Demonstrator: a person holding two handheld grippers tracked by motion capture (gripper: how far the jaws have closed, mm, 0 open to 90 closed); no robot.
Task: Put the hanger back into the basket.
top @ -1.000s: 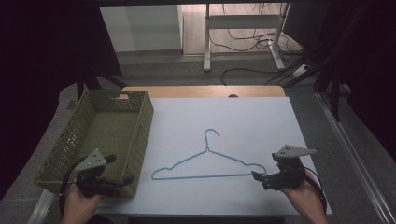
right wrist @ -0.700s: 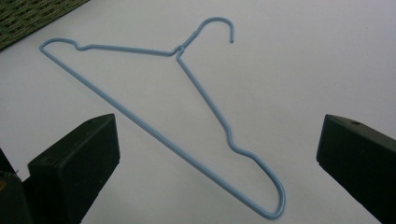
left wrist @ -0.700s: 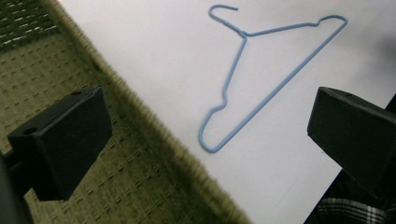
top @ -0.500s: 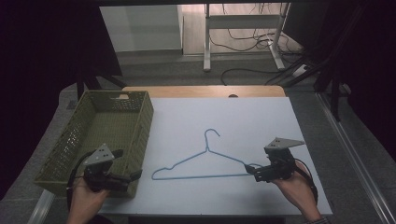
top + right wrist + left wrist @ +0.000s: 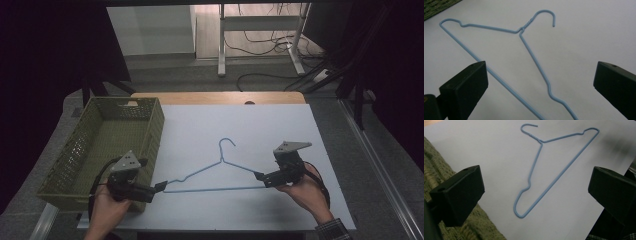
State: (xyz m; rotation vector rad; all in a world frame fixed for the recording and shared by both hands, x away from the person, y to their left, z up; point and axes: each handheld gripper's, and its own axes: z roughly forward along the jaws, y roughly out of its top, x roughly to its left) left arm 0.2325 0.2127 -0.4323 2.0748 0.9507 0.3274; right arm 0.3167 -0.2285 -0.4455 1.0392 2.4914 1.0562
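Both hand-held grippers closer (jaws released), blue hanger (image 5: pixel 220 172) lengthwise left-right, hook pointing away.

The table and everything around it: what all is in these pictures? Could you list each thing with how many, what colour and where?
hanger: one, light blue wire, flat on the white sheet, hook pointing away from the person
basket: one, olive-green woven, on the table's left side, nothing seen inside
white sheet: one, covers most of the tabletop
table: one, wooden edge showing at the far side
desk frame: one, white metal legs, on the floor beyond the table
cables: several, black, on the floor behind the table
left gripper: one, black, jaws open, at the hanger's left end
right gripper: one, black, jaws open, at the hanger's right end
hands: two, each holding a gripper
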